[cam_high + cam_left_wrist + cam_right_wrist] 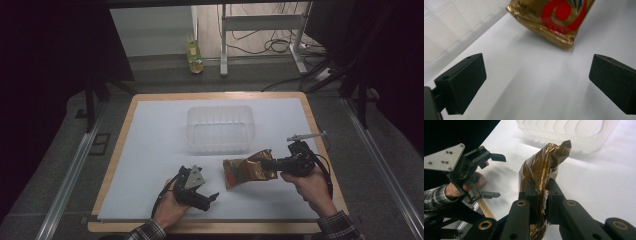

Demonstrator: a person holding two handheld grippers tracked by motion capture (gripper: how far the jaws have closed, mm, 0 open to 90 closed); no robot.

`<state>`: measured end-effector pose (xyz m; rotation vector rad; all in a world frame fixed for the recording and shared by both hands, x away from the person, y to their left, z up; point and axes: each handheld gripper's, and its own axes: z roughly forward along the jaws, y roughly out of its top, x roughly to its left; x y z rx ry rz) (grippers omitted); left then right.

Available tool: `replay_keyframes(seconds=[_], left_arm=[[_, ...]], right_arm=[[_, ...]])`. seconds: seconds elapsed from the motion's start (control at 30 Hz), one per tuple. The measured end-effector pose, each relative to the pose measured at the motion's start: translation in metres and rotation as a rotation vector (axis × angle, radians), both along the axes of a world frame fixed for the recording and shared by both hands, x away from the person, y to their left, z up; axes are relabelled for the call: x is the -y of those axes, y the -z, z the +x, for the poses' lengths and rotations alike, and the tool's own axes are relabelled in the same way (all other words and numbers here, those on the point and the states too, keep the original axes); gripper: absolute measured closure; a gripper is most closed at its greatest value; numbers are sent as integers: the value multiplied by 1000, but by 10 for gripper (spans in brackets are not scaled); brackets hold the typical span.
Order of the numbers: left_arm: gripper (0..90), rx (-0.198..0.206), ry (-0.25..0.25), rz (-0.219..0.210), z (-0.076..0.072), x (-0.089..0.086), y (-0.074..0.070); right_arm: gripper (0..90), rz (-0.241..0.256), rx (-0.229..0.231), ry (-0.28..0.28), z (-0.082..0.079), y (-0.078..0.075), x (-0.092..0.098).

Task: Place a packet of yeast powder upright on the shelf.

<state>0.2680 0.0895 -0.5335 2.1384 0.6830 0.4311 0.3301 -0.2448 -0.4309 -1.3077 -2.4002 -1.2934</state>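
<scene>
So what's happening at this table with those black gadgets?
A person sits at a white-covered table holding a grasping tool in each hand. The right tool is clamped on one edge of a crinkly gold snack bag and holds it near the table surface. The left tool is open and empty, beside the bag and not touching it. A clear plastic tub stands just beyond the bag, so the bag may be headed there.
</scene>
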Motion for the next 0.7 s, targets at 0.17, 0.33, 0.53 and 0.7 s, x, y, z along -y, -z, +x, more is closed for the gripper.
replay_keyframes(seconds=[0.17, 0.33, 0.53, 0.7], left_arm=[[1, 2, -1, 3, 0, 1, 2], [1, 6, -1, 5, 0, 1, 2], [1, 8, 2, 7, 0, 2, 2], [0, 13, 7, 11, -1, 3, 3]], right_arm=[[823, -8, 14, 13, 1, -6, 3], [827, -16, 32, 36, 4, -16, 6], [829, -18, 48, 46, 7, -24, 7], [829, -15, 59, 60, 10, -31, 8]])
